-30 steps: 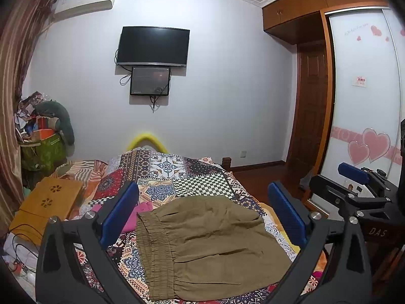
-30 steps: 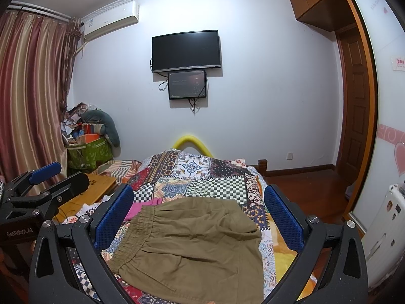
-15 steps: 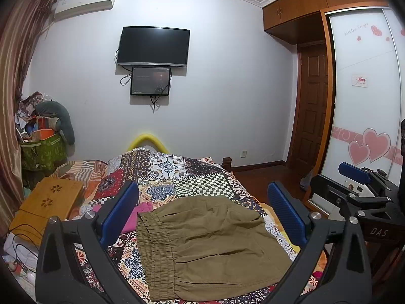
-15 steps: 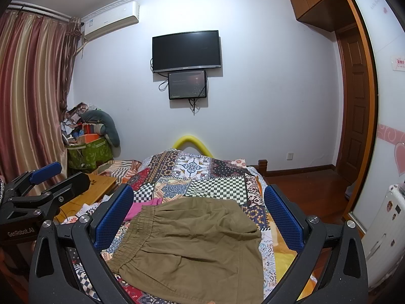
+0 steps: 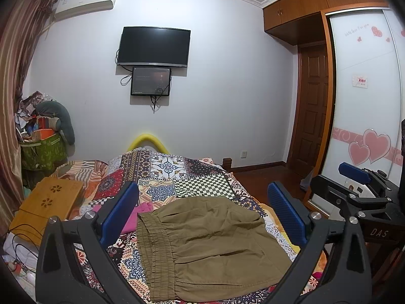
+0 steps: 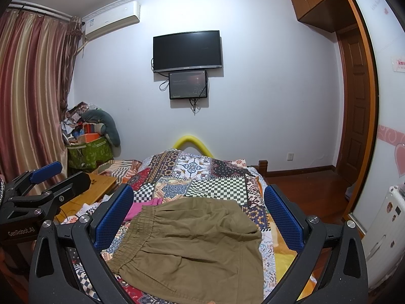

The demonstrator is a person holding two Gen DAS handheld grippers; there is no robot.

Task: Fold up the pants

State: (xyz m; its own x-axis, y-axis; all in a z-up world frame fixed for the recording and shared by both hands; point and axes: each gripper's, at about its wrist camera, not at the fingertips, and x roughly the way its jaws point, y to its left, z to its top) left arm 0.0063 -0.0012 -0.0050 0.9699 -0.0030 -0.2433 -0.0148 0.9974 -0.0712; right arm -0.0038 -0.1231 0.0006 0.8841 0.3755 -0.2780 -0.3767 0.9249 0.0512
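Note:
Olive-brown pants [image 5: 210, 243] lie folded into a compact rectangle on the patchwork bedspread [image 5: 177, 177], elastic waistband to the left. They also show in the right wrist view [image 6: 192, 243]. My left gripper [image 5: 202, 215] is open and empty, held above the pants. My right gripper [image 6: 197, 215] is open and empty too, above the same pants. Each gripper shows at the edge of the other's view: the right one [image 5: 354, 177], the left one [image 6: 45, 174].
A pink garment [image 5: 139, 215] lies beside the waistband. A wooden lap table [image 5: 48, 205] sits at the bed's left. A green bag of clutter [image 5: 43, 149] stands by the curtain. A wardrobe [image 5: 367, 101] and door [image 5: 311, 106] are right.

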